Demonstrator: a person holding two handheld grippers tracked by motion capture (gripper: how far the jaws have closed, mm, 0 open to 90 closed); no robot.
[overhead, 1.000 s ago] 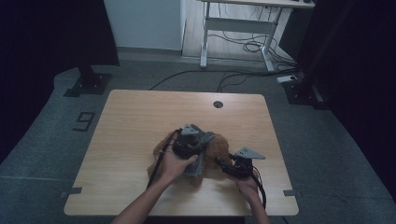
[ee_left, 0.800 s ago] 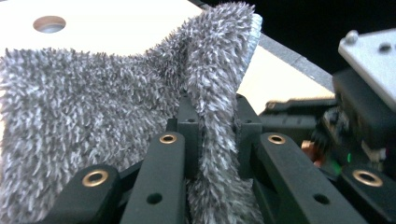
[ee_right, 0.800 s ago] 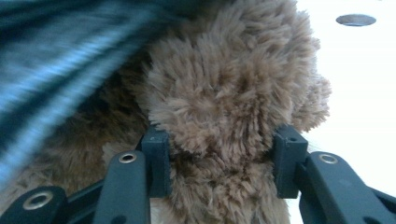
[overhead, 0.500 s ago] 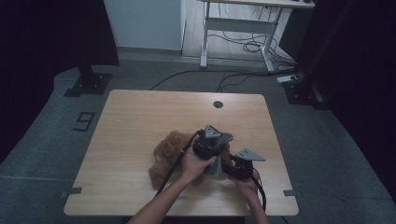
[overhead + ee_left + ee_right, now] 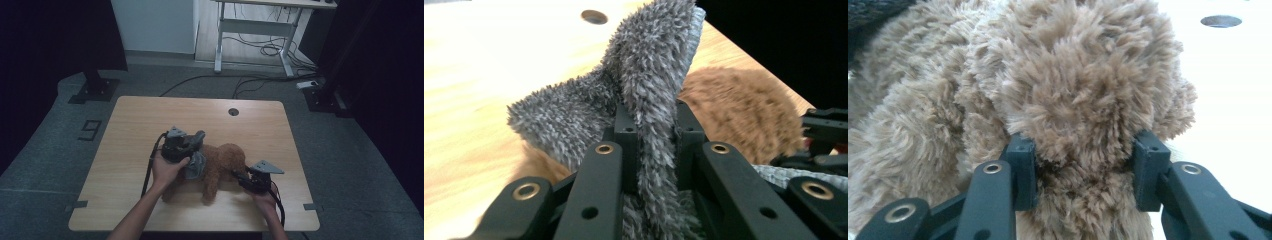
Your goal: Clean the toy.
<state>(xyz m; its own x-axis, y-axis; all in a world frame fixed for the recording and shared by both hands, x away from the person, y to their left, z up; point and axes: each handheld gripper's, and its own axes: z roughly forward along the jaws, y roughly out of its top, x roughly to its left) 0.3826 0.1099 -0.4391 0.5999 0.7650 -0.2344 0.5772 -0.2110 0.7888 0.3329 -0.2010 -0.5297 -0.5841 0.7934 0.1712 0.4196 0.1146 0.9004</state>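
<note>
The plush dog [image 5: 220, 167] lies on the table [image 5: 150, 120], near its front edge. The right gripper [image 5: 243, 178] pinches its head to pin it, jaws just closing on the fur, while the left gripper [image 5: 192, 150], clamped tight on the grey cloth [image 5: 644, 95], lifts it over the body; the plush's bulk resists.

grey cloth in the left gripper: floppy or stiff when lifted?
Likely floppy: the grey cloth folds and droops either side of the left gripper, pinched thin. Probably light, since one pinch lifts its edge. The shaggy pile suggests it will not slip, but may drag on the plush toy.
</note>
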